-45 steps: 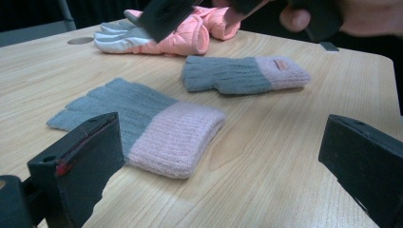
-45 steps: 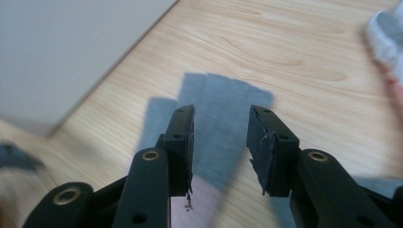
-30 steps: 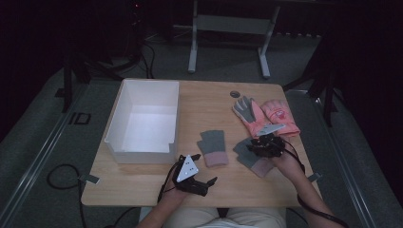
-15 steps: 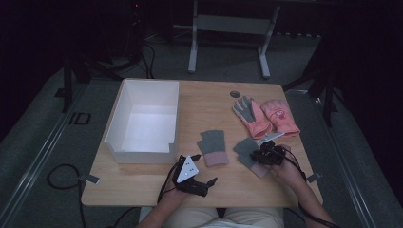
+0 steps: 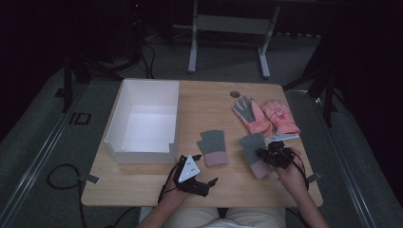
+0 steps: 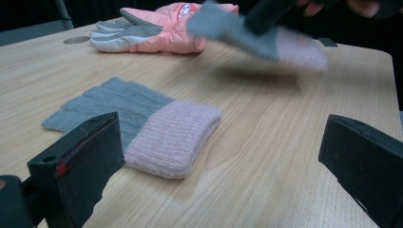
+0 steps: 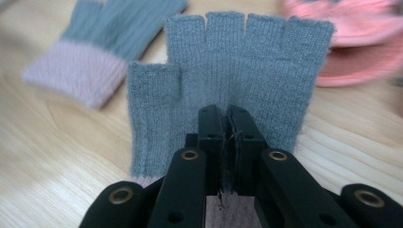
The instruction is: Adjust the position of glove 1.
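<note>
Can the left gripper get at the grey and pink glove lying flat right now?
Probably yes: the left gripper has open jaws, and the flat glove lies just ahead on bare table.

A big white box (image 5: 142,124) sits on the left part of the wooden table (image 5: 204,102) — it is open on top, and its inside looks bare.

Two pink gloves (image 5: 266,116) lie side by side near the far right corner. One has a grey palm and grey fingers (image 5: 244,108). The other has a little picture on it (image 5: 280,113).

A small dark round spot (image 5: 235,94) sits on the table near the far edge, just past the pink gloves.

Behind the table stands a grey metal frame (image 5: 228,26) on the floor — and dark cables (image 5: 57,173) lie on the grey carpet at the left.
</note>
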`<state>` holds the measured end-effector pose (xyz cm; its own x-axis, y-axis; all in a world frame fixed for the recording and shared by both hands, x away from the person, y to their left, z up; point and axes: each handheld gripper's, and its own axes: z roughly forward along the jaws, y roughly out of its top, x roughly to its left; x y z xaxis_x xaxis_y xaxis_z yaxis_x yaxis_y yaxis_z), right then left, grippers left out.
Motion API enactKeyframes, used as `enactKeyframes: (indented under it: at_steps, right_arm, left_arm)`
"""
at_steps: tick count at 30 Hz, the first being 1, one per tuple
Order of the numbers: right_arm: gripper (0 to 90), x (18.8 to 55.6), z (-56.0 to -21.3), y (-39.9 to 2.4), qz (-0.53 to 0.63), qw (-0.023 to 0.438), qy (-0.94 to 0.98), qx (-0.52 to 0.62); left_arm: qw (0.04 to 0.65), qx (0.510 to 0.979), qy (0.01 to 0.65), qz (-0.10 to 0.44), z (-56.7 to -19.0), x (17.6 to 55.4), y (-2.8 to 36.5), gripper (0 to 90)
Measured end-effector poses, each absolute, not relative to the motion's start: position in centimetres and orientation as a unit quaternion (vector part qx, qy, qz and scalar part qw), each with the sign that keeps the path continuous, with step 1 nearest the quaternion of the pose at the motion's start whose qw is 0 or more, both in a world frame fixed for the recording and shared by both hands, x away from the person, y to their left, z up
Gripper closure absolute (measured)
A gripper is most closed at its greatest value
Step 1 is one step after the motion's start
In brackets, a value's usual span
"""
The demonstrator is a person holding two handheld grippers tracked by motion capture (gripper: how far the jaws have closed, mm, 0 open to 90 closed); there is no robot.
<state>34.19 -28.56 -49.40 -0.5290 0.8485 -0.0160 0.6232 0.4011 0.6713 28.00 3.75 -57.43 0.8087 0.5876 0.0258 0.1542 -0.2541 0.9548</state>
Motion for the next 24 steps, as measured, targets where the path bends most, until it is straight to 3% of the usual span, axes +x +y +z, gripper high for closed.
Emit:
enactKeyframes:
  at_steps: [10, 24]
  right_arm:
    - [85.1, 31.7, -47.9, -30.8, 0.326, 0.231, 0.728, 0.558]
    - [84.8, 33.0, -53.3, -31.8, 0.278, 0.217, 0.704, 0.617]
  left_arm:
    - [0.561, 0.768, 0.243, 0.192, -57.4, 28.0, 3.7, 0.6]
    - [0.56, 0.769, 0.24, 0.193, -57.4, 28.0, 3.7, 0.6]
